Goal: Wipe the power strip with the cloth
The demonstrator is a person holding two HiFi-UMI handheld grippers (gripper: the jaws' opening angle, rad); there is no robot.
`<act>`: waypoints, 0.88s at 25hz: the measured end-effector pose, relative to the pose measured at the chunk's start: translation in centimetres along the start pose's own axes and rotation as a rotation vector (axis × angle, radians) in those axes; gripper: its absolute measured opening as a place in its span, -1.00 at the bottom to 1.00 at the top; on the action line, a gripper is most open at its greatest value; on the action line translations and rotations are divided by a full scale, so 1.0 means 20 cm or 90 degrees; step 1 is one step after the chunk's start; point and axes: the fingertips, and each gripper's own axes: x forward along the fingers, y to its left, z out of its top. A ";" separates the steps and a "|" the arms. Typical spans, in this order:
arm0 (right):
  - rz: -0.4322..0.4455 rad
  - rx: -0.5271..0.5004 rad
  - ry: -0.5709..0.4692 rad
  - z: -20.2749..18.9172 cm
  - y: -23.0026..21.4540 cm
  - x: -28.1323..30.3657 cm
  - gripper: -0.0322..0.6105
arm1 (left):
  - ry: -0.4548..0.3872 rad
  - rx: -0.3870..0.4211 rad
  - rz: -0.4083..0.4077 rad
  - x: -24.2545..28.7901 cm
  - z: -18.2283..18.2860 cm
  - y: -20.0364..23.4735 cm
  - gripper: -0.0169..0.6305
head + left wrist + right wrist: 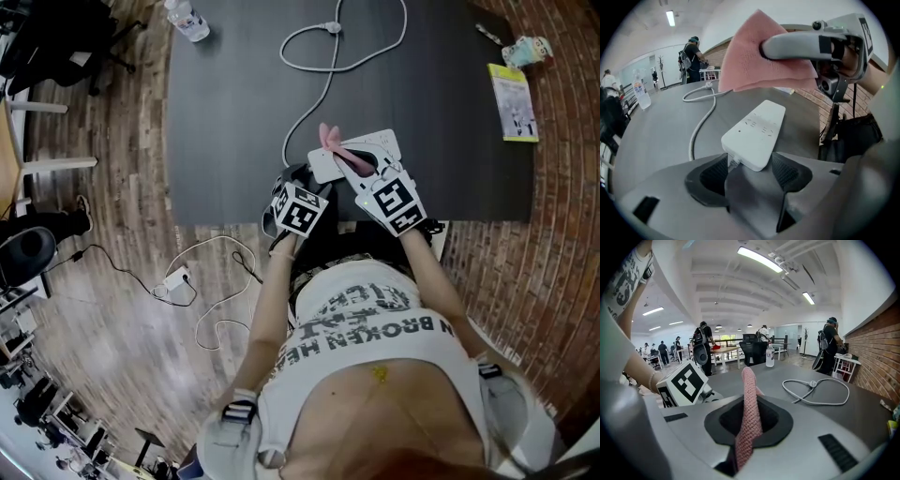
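Note:
The white power strip (pixel 367 150) lies near the front edge of the black table (pixel 234 103). Its near end (pixel 757 133) sits between the jaws of my left gripper (pixel 751 169), which stands open around it, and I see no pad pressing on it. My right gripper (pixel 749 420) is shut on the pink cloth (pixel 749 399). In the left gripper view it holds the cloth (pixel 759 61) in the air just above the strip. From the head view the left gripper (pixel 305 183) and right gripper (pixel 364 173) are side by side at the strip, with the cloth (pixel 336 148) draped over it.
The strip's white cable (pixel 319 75) loops across the table to a plug (pixel 333 27). A water bottle (pixel 187 19) stands at the far left corner, and a yellow-green booklet (pixel 514 101) and a small cup (pixel 527 51) lie at the right edge. People stand in the background.

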 end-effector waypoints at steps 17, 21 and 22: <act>0.113 -0.083 0.108 -0.19 0.09 0.24 -0.85 | 0.104 0.099 -0.010 0.06 -0.05 0.00 -0.09; 0.155 -0.094 0.134 -0.25 0.14 0.31 -0.85 | 0.093 0.098 -0.008 0.07 -0.05 0.01 -0.09; 0.162 -0.098 0.143 -0.26 0.16 0.32 -0.85 | 0.091 0.098 -0.008 0.07 -0.05 0.01 -0.09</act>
